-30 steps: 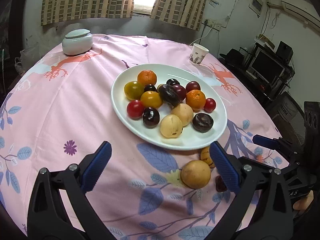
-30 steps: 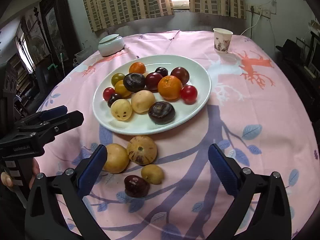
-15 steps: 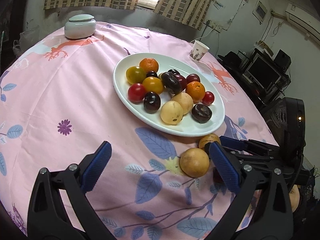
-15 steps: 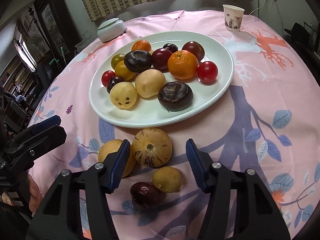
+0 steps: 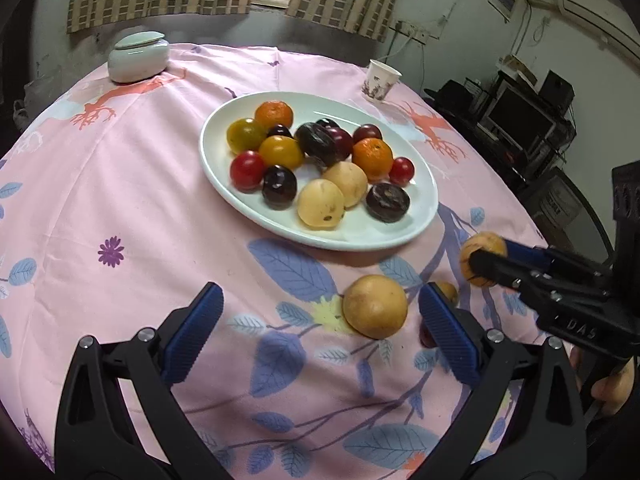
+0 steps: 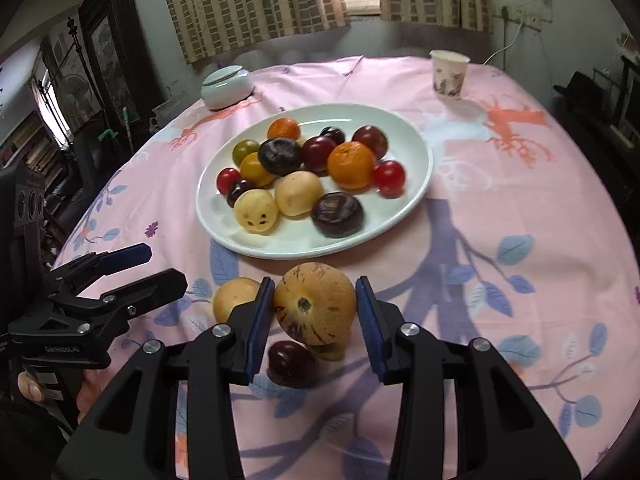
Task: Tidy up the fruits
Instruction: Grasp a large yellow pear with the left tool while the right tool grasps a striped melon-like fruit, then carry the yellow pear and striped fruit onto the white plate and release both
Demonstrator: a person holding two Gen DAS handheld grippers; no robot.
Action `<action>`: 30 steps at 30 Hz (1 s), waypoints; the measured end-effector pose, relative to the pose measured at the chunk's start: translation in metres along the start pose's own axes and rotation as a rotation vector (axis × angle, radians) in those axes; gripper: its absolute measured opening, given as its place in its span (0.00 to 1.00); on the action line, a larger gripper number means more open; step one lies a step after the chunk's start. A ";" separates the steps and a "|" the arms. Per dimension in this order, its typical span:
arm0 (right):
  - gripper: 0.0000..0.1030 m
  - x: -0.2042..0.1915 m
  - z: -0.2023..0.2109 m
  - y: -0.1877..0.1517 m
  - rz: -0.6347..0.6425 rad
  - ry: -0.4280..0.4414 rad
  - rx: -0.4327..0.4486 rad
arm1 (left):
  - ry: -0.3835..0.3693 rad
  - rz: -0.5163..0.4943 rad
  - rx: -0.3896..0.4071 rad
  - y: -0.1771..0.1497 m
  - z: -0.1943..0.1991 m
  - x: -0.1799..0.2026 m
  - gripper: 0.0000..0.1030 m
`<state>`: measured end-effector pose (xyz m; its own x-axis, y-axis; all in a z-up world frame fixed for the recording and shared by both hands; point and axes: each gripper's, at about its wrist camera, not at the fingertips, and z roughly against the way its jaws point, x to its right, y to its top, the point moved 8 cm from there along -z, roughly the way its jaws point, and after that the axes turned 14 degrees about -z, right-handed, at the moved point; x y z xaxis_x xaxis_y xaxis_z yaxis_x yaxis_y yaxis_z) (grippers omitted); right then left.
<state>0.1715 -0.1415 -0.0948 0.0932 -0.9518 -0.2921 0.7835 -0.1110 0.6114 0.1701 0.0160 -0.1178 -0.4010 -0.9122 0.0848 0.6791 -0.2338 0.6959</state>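
My right gripper (image 6: pixel 316 308) has just been closing its jaws, and they now pinch the striped yellow melon (image 6: pixel 315 307), one blue pad against each flank, stem end facing me. In my left wrist view that fruit looks raised off the pink cloth of the worktop (image 6: pixel 520 208), though I cannot be sure. Just outside the left jaw of that gripper sits a round yellow fruit (image 6: pixel 234 298) on the cloth; below and behind the jaws, nearer to me, lie a dark plum (image 6: pixel 290 362) and a small yellow fruit (image 6: pixel 332 352), mostly hidden under the melon. Ahead of the jaws is the white plate (image 6: pixel 416 184), loaded with oranges, tomatoes, dark plums and pale yellow fruits. Far beyond it stand a lidded ceramic jar (image 6: pixel 227 86) to the left and a paper cup (image 6: pixel 448 74) to the right. My left gripper (image 5: pixel 320 336) hangs with its jaws spread wide and nothing between the pads; the round yellow fruit lies just inside its right jaw, touching neither pad. From that view the right gripper reaches in from the right side with the melon at its tips.
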 end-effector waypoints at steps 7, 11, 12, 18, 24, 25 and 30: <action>0.41 0.037 0.016 -0.021 -0.066 -0.007 -0.025 | 0.073 -0.123 -0.146 -0.015 -0.030 0.020 0.97; 0.41 0.041 0.020 -0.026 -0.084 0.026 -0.027 | 0.077 -0.145 -0.193 -0.018 -0.042 0.024 0.97; 0.41 0.041 0.020 -0.027 -0.088 0.031 -0.026 | 0.080 -0.155 -0.198 -0.017 -0.045 0.026 0.97; 0.41 0.043 0.021 -0.033 -0.103 0.062 -0.033 | 0.098 -0.207 -0.198 -0.014 -0.054 0.039 0.65; 0.41 0.041 0.029 -0.035 -0.102 0.075 -0.024 | 0.074 -0.208 -0.178 -0.014 -0.047 0.051 0.45; 0.41 0.040 0.031 -0.035 -0.101 0.079 -0.020 | 0.068 -0.203 -0.174 -0.014 -0.044 0.052 0.45; 0.41 0.039 0.031 -0.035 -0.100 0.085 -0.025 | 0.059 -0.173 -0.135 -0.009 -0.021 0.052 0.45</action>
<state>0.1291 -0.1836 -0.1050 0.0645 -0.9088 -0.4123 0.8064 -0.1960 0.5580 0.1556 -0.0367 -0.1350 -0.4843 -0.8719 -0.0722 0.6811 -0.4275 0.5944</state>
